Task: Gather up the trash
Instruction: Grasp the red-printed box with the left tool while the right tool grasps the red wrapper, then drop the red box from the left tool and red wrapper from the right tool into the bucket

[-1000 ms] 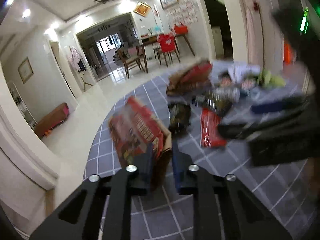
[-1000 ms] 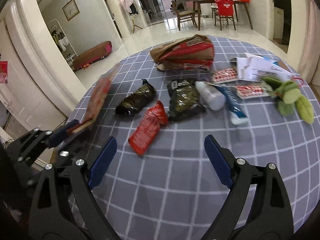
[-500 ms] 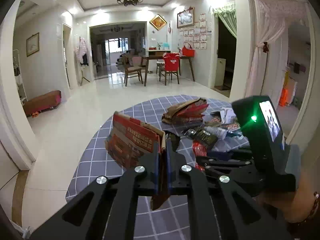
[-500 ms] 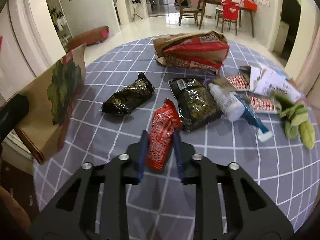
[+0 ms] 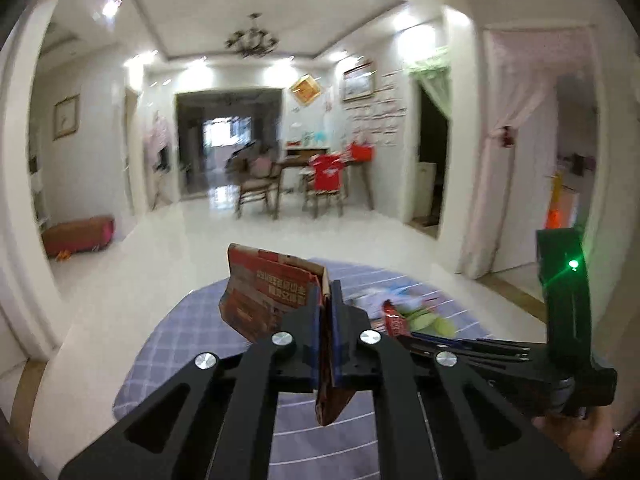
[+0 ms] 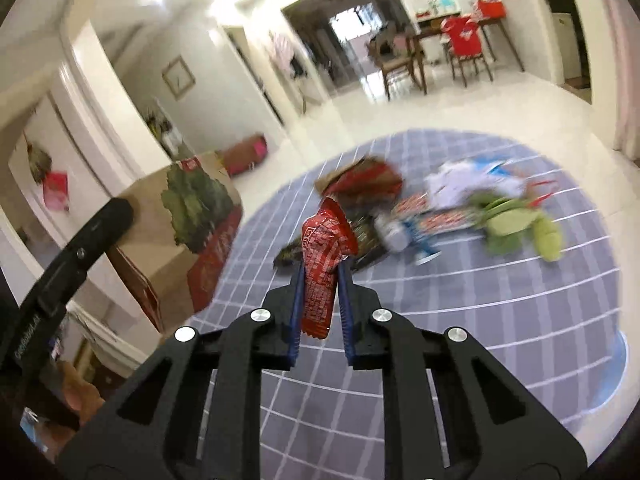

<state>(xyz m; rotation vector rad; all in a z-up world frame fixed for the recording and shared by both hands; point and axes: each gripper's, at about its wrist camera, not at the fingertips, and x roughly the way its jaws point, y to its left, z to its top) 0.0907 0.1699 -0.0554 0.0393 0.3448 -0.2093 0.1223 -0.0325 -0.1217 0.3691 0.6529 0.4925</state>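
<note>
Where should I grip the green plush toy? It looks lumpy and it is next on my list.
Judging from the blurred right wrist view, take the green plush toy across a narrow lobe at its near right end, coming from above. That end lies apart from the wrappers on the table, so the jaws likely close on soft stuffing alone.

Relative to round table (image 6: 520, 320), gray checked cloth:
- one red wrapper (image 6: 322, 264), above near edge
- one cardboard box (image 6: 192, 216), off left side
- two dark wrappers, centre; blurred
- one brown-red bag (image 6: 360, 184), far side
- one green plush toy (image 6: 516, 228), right
</note>
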